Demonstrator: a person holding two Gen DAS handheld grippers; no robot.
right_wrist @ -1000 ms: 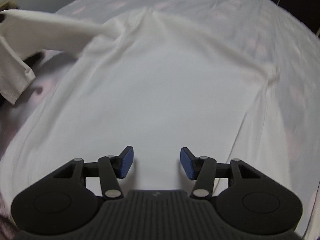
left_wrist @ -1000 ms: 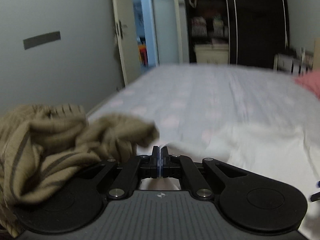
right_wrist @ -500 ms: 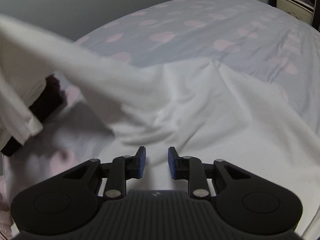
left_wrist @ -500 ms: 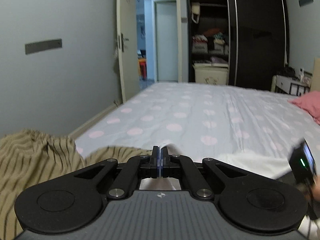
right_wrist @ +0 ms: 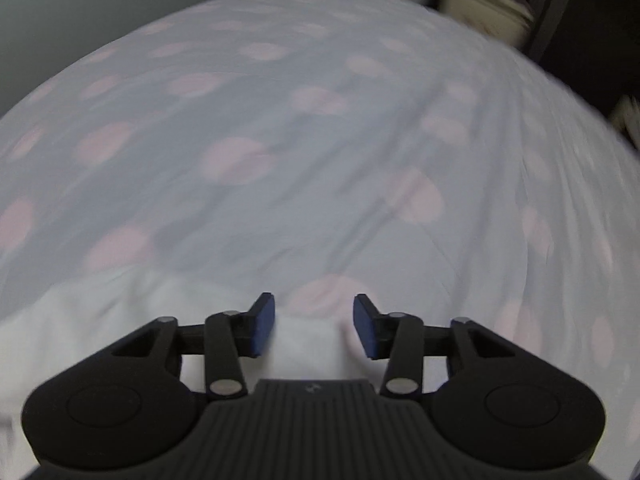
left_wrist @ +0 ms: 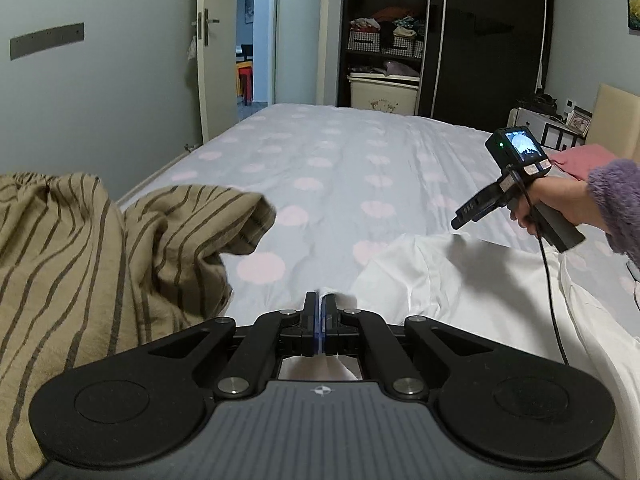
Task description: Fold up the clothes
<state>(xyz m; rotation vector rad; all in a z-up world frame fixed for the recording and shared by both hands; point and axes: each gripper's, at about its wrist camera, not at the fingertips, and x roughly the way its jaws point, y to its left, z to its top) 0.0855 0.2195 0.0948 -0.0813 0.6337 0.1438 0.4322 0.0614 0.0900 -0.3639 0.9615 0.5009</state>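
The left tongs (left_wrist: 320, 312), low in the centre of the left wrist view, are pressed together on a thin edge of the white garment (left_wrist: 460, 280), which spreads across the lower right of the frame on the bed (left_wrist: 340, 168). The right tongs (right_wrist: 314, 326) stand apart near the bottom centre of the blurred right wrist view, with white cloth beneath and between the blue pads (right_wrist: 264, 324). In the left wrist view they hover just above the garment's far edge, held by a hand (left_wrist: 544, 204) in a purple fuzzy sleeve (left_wrist: 616, 204). A brown striped garment (left_wrist: 100, 264) is bunched at the left. The dotted sheet runs toward an open door (left_wrist: 208, 48) and a dark wardrobe (left_wrist: 480, 40).
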